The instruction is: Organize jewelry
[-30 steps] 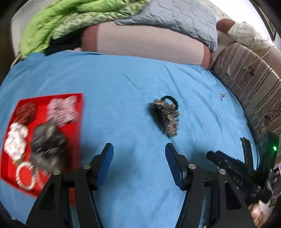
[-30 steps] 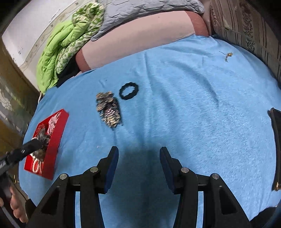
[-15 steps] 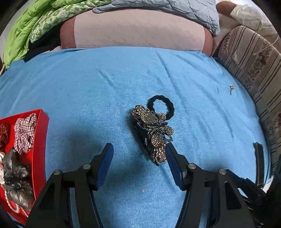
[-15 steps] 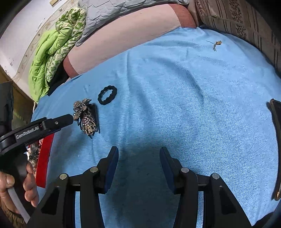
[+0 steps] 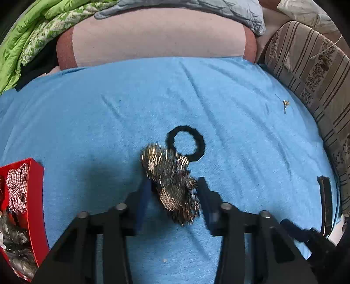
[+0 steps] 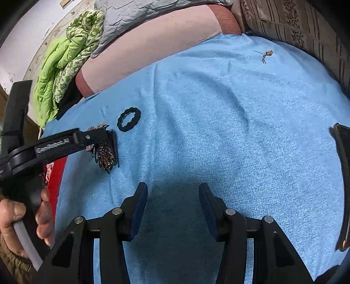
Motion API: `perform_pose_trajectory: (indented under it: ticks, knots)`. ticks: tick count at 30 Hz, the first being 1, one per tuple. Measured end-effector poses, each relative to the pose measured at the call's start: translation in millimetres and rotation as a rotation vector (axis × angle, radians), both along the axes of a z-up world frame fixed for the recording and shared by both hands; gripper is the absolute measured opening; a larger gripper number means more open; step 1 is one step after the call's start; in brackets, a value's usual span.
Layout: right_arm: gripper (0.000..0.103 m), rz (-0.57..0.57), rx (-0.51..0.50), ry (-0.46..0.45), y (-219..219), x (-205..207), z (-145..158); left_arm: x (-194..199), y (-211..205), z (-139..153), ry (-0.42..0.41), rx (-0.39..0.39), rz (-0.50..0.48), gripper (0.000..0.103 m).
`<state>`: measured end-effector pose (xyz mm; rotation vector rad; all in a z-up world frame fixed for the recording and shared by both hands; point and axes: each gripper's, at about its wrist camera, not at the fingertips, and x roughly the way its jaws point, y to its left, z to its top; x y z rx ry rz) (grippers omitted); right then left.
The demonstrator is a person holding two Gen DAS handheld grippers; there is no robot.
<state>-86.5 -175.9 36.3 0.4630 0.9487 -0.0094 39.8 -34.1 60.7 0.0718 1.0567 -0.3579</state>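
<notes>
A rhinestone hair clip (image 5: 172, 185) lies on the blue bedspread (image 5: 109, 122) and is straddled by the left gripper (image 5: 172, 196), whose jaws have just been closing around it. In the left wrist view the clip is blurred, and the blue pads are seen close on either side of it; whether they already press on it cannot be told. From the right wrist view the same left gripper (image 6: 109, 144) is seen reaching in from the left edge, with one finger set down just beside the clip (image 6: 105, 153); its handle is held by a hand (image 6: 26, 220).

A black hair tie (image 5: 186, 142) lies flat on the bedspread just beyond the clip, its near edge touching or overlapped by the clip's top. A small gold earring (image 5: 285, 103) is seen well apart, near the far right edge of the bedspread, beside a striped patterned cushion (image 5: 310, 72).

At the left edge of the left wrist view a red tray (image 5: 36, 196) is seen, holding a checked scrunchie (image 5: 17, 187) and other dark and silvery pieces that are too blurred to name.

The right gripper (image 6: 172, 207) is held above bare bedspread with its jaws apart and nothing between them. Behind the bedspread a pink bolster (image 5: 157, 41), a green quilt (image 5: 28, 32) and a grey quilted blanket (image 5: 196, 8) are piled.
</notes>
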Motion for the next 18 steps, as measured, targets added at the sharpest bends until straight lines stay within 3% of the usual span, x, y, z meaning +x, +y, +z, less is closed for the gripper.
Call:
perform_pose_trajectory:
  ticks: [8,13,18]
  knots:
    - [0.053,0.077,-0.04,-0.029,12,38,15,-1,50,-3,0.013,-0.047,0.087,0.033]
    - [0.053,0.153,-0.073,-0.054,35,88,23,-3,51,-6,0.004,-0.061,0.071,0.034]
    - [0.052,0.206,-0.098,-0.021,52,137,13,0,45,-12,0.007,-0.087,0.039,0.037]
